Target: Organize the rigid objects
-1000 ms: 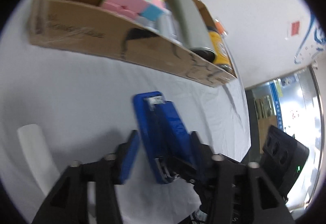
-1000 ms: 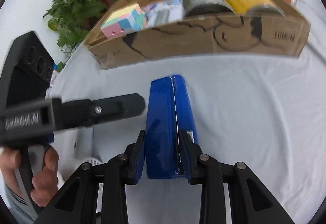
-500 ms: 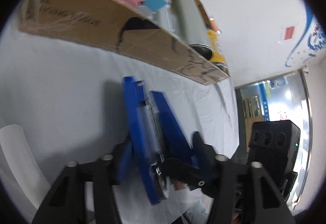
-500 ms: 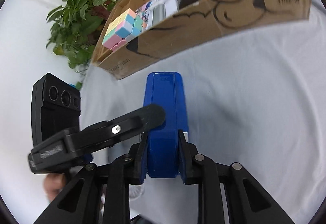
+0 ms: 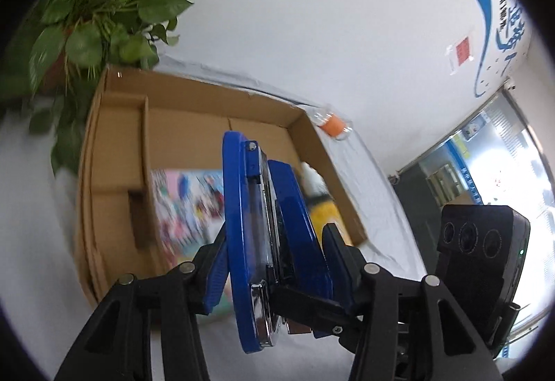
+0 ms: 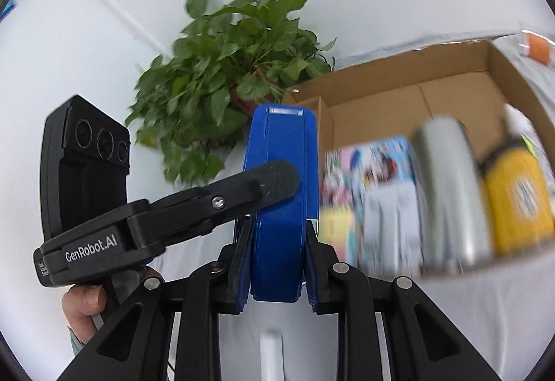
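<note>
Stapler between right claw fingers

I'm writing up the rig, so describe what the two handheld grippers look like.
Both grippers are black plastic with angular finger arms, silver screws and blue ribbed pads. The left gripper has white GenRobot.AI lettering and a black block with three round lenses. The right gripper matches it. A bare hand shows; no sleeve visible.

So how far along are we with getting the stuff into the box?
Done: the cardboard box already holds a grey can, a yellow can and a colourful packet. In hand: the blue stapler is off the table, clamped by the right gripper and the left gripper. Left: setting it in the box; an orange-labelled item lies outside.
</note>
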`<state>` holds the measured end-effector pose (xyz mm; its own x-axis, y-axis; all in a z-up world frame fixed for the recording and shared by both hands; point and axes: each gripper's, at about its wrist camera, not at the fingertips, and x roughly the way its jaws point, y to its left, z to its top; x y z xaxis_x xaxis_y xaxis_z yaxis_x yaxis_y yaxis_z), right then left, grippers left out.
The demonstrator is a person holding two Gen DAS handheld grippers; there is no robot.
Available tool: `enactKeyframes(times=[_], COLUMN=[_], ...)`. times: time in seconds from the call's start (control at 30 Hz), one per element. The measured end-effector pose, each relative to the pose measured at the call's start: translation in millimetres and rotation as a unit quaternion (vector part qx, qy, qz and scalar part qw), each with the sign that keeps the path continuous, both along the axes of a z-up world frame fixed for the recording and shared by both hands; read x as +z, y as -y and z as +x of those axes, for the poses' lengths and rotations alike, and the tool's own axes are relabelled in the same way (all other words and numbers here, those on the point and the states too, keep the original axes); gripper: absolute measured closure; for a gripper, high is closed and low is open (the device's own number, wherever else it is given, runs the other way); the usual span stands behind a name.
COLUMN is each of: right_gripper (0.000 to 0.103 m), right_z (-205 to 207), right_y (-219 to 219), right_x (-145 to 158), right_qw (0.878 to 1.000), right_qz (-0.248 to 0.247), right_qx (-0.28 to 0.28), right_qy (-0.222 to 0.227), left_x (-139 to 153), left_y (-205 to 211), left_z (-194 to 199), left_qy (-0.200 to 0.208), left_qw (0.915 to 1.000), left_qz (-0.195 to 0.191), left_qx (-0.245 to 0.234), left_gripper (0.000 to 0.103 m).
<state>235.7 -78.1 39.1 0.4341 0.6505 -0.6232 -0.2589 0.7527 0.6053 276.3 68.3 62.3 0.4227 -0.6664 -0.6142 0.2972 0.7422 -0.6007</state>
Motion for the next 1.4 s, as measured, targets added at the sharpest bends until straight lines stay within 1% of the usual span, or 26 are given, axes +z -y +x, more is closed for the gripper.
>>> enactKeyframes(times=[0.1,0.23,0.3,0.37,0.43,0.47,0.5,0.53,0.57,0.63,0.73,0.77,0.8,0.83,0.9,0.93,1.0,1.03,1.1,1.13,1.17,1.23,1.27,1.33,1.37,1.4], right_gripper=[0.080,0.079,0.079,0.079,0.079,0.079,0.078,0.077,0.076,0.069,0.067,0.063,0.049,0.031,0.013,0.010,0.008,0.008,0.008,0.008,0.008,0.010,0.010,0.014,0.016,0.020], right_z=[59.0,104.6,117.2,119.0,116.7,113.9,113.3,111.1,109.8,105.6,101.0,95.3,86.0,72.4,40.4,20.9,-32.3,-56.1,-114.1,-136.1,-163.6,-195.7,-210.0,-227.1,-230.1,-234.1], right_y=[-13.9,-21.3,-22.5,-22.6,-22.4,-21.3,-21.5,-21.7,-24.0,-31.9,-37.5,-37.1,-33.7,-27.1,-14.0,-6.9,4.4,6.2,3.8,2.7,2.2,-4.7,-9.0,-12.0,-13.5,-13.5], right_x=[-19.2,-58.1,-77.2,-88.4,-91.5,-91.5,-92.8,-93.3,-93.1,-92.6,-87.3,-78.4,-65.2,-49.2,-22.7,-12.2,0.3,0.1,-12.1,-19.7,-30.1,-44.1,-50.5,-62.9,-70.5,-80.0], right_qw=[0.999,0.997,0.995,0.993,0.993,0.993,0.992,0.992,0.992,0.991,0.992,0.993,0.994,0.995,0.993,0.990,0.980,0.977,0.976,0.975,0.974,0.972,0.971,0.971,0.971,0.971], right_qz=[-0.001,-0.025,-0.039,-0.051,-0.055,-0.068,-0.066,-0.067,-0.072,-0.073,-0.073,-0.078,-0.085,-0.092,-0.113,-0.127,-0.157,-0.163,-0.163,-0.160,-0.151,-0.137,-0.130,-0.128,-0.125,-0.125], right_qx=[-0.006,-0.003,0.000,0.000,-0.005,-0.011,-0.013,-0.015,-0.016,-0.013,-0.008,-0.007,-0.009,-0.014,-0.028,-0.035,-0.039,-0.027,0.039,0.068,0.103,0.154,0.174,0.183,0.189,0.199], right_qy=[-0.034,-0.077,-0.094,-0.104,-0.101,-0.100,-0.105,-0.107,-0.107,-0.110,-0.106,-0.093,-0.070,-0.039,0.023,0.054,0.116,0.133,0.142,0.139,0.132,0.112,0.104,0.087,0.069,0.051], left_x=[-8.1,-51.2,-78.5,-94.3,-103.5,-101.4,-95.9,-85.5,-75.6,-54.1,-25.0,-14.9,-8.1,-0.8,5.7,7.2,8.5,7.1,-2.8,-9.4,-23.2,-48.9,-65.1,-92.2,-99.7,-110.6], left_y=[-9.7,-17.7,-19.1,-15.6,-12.9,-11.1,-10.1,-10.9,-13.3,-21.7,-37.2,-43.8,-49.6,-58.3,-74.0,-82.1,-92.5,-96.8,-98.7,-98.6,-96.5,-84.6,-77.9,-64.0,-59.8,-55.3], left_z=[56.2,110.0,129.5,138.0,140.6,140.3,138.2,134.8,130.8,119.5,95.5,80.3,68.5,46.0,9.8,-10.8,-47.3,-68.4,-109.2,-122.5,-139.3,-155.8,-166.2,-183.5,-189.4,-192.6], left_qy=[-0.016,-0.064,-0.096,-0.114,-0.122,-0.115,-0.104,-0.083,-0.064,-0.036,0.006,0.024,0.037,0.052,0.063,0.066,0.069,0.071,0.062,0.052,0.029,-0.017,-0.041,-0.075,-0.086,-0.100], left_qw=[0.9997,0.9979,0.9953,0.9934,0.9923,0.9927,0.9934,0.9942,0.9949,0.9955,0.9950,0.9939,0.9926,0.9905,0.9863,0.9836,0.9785,0.9763,0.9743,0.9755,0.9787,0.9835,0.9854,0.9877,0.9883,0.9886], left_qz=[0.018,0.014,0.008,0.004,0.014,0.026,0.045,0.068,0.078,0.086,0.089,0.095,0.100,0.108,0.124,0.133,0.149,0.155,0.157,0.151,0.137,0.114,0.101,0.075,0.063,0.044], left_qx=[0.001,-0.003,-0.008,-0.012,-0.020,-0.022,-0.019,-0.009,-0.001,0.020,0.043,0.051,0.058,0.068,0.089,0.102,0.125,0.134,0.149,0.151,0.150,0.139,0.131,0.115,0.109,0.104], left_gripper=[0.053,0.053,0.053,0.051,0.043,0.040,0.034,0.033,0.033,0.033,0.033,0.033,0.033,0.033,0.033,0.031,0.027,0.027,0.027,0.027,0.027,0.028,0.028,0.029,0.032,0.042])
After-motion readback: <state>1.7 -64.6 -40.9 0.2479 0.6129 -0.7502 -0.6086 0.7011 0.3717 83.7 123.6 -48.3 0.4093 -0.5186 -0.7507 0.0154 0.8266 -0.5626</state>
